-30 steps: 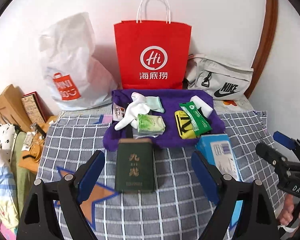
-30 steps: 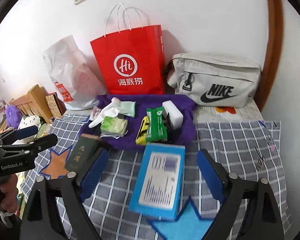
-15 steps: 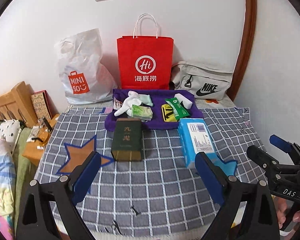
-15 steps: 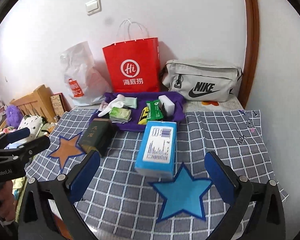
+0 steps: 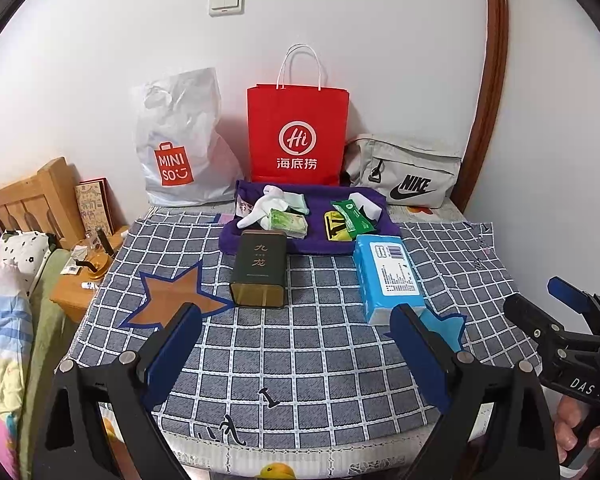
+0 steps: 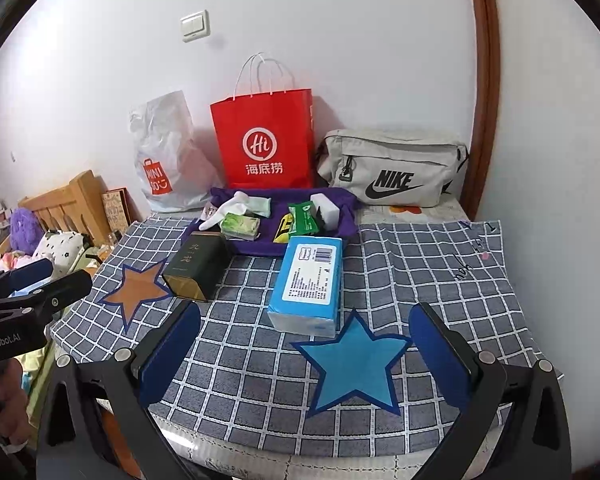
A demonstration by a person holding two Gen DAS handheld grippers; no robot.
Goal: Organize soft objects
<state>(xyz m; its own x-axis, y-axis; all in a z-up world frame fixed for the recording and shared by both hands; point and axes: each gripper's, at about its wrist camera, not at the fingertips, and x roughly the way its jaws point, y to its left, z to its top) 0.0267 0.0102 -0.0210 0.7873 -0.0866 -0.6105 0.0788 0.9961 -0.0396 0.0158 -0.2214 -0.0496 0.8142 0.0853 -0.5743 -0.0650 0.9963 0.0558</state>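
The left gripper (image 5: 296, 350) and the right gripper (image 6: 306, 350) both hang at the near edge, angled downward toward the far side, jaws spread wide with nothing between them. A hand (image 5: 576, 426) grips the right gripper's handle; another hand (image 6: 4, 396) holds the left gripper's.

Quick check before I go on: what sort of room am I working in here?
Most likely a bedroom at home: a wooden bed frame with bedding beside the cloth-covered table, and shopping bags against a plain wall.

White plastic bag (image 5: 180, 140) reads MINISO, grey pouch (image 5: 406, 174) NIKE, red bag (image 5: 298, 136) seemingly "Hi 海底捞".
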